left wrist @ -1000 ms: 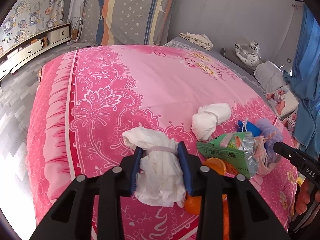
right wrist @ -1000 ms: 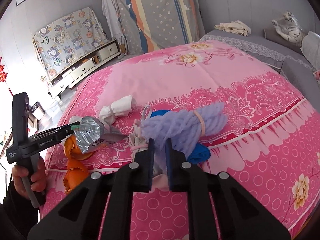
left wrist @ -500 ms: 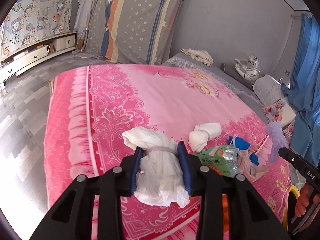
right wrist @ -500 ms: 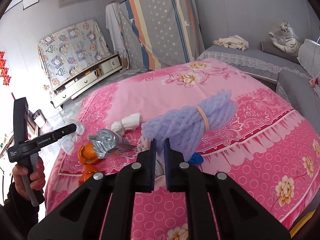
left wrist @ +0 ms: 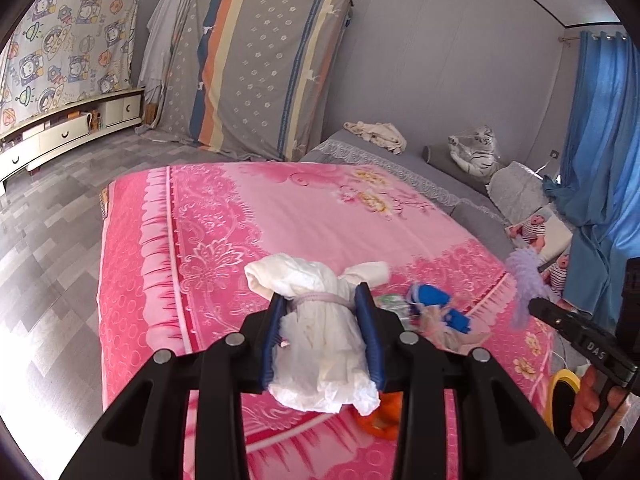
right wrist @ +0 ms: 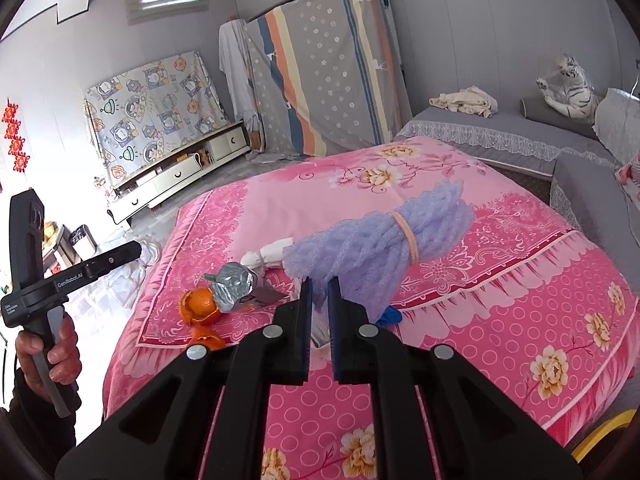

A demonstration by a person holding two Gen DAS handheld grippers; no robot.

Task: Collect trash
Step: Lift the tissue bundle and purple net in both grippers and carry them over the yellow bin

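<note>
My left gripper (left wrist: 320,300) is shut on a white plastic-bag bundle (left wrist: 320,340) tied with a band, held above the near edge of the pink bed (left wrist: 248,216). My right gripper (right wrist: 319,280) is shut on a purple foam-net bundle (right wrist: 380,240) with an orange rubber band, lifted above the bed. On the bed lie a second white bundle (right wrist: 268,256), a crumpled silver snack wrapper (right wrist: 234,286), orange peel (right wrist: 200,306) and a blue item (left wrist: 434,298). The purple bundle also shows in the left wrist view (left wrist: 524,276).
A yellow-rimmed bin (left wrist: 564,392) stands on the floor at the bed's near right corner. A grey sofa (right wrist: 520,128) with a plush tiger (right wrist: 572,88) runs behind the bed. A leaning mattress (left wrist: 260,68) and a low cabinet (left wrist: 60,136) stand beyond.
Both grippers have risen and drawn back from the bed with their bundles. The purple bundle has left the trash pile and hangs in the air.
</note>
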